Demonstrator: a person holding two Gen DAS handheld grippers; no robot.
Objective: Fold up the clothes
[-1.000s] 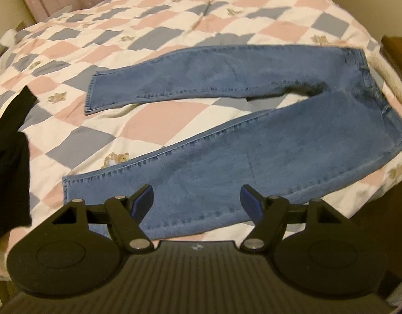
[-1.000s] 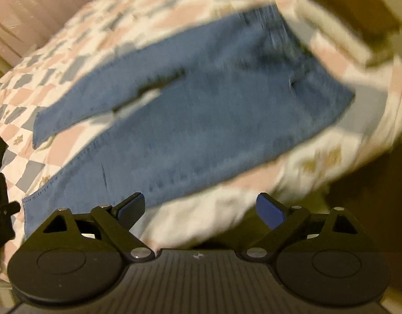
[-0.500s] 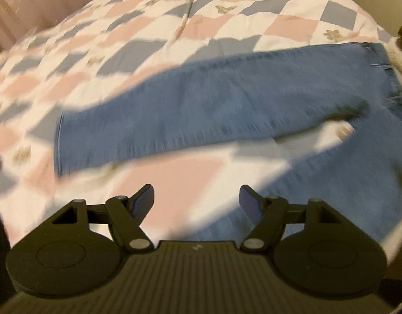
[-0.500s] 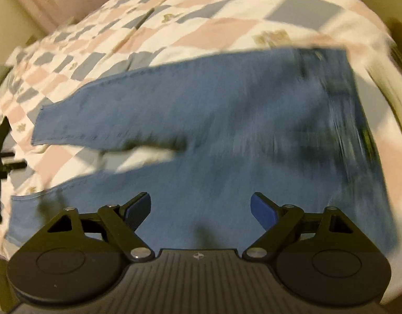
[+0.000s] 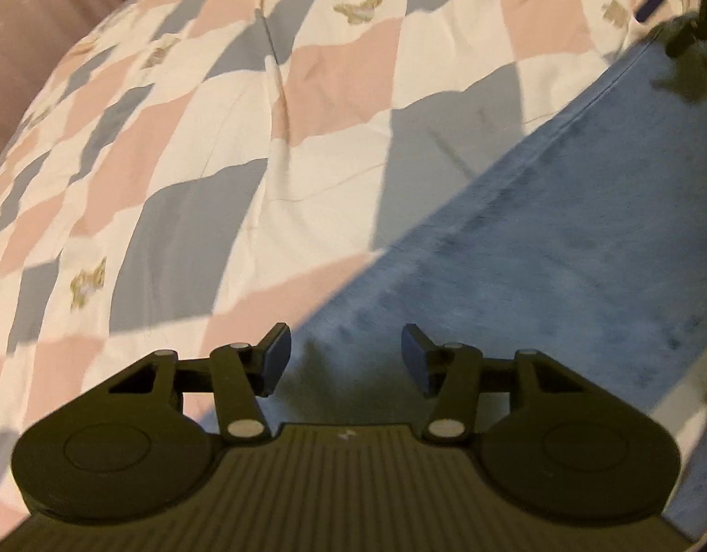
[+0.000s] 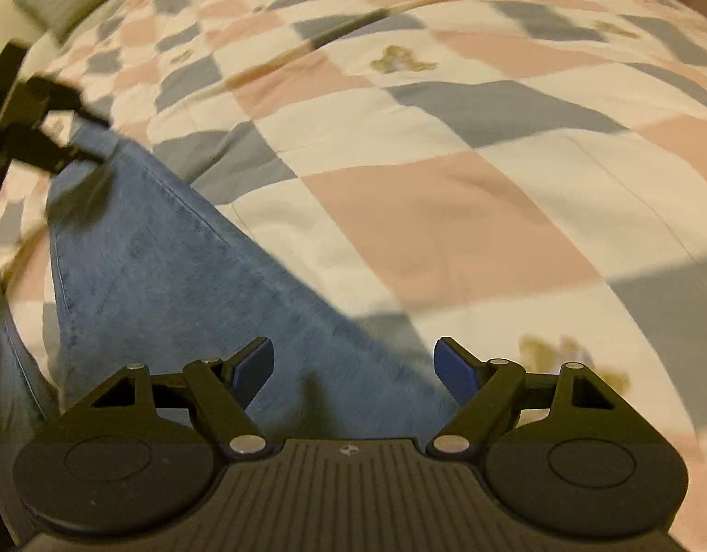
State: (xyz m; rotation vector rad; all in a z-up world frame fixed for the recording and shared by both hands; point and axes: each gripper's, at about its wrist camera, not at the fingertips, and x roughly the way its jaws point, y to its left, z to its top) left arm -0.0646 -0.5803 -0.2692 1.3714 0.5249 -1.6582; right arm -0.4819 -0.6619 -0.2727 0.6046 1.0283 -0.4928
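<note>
One checkered quilt in pink, grey and cream squares (image 5: 215, 147) covers the bed and fills most of both views. One pair of blue denim jeans (image 5: 560, 253) lies flat on it: lower right of the left wrist view, lower left of the right wrist view (image 6: 160, 276). Two black grippers with blue pads. Left gripper (image 5: 345, 359) jaws apart, empty, low over the denim edge. Right gripper (image 6: 353, 370) jaws apart, empty, over denim. Left gripper also shows, blurred, at the right view's upper left (image 6: 36, 119), near the jeans' far end.

Checkered quilt (image 5: 179, 211) (pink, grey, cream squares, small gold motifs) covers bed; pink curtain (image 5: 36, 14) behind.
</note>
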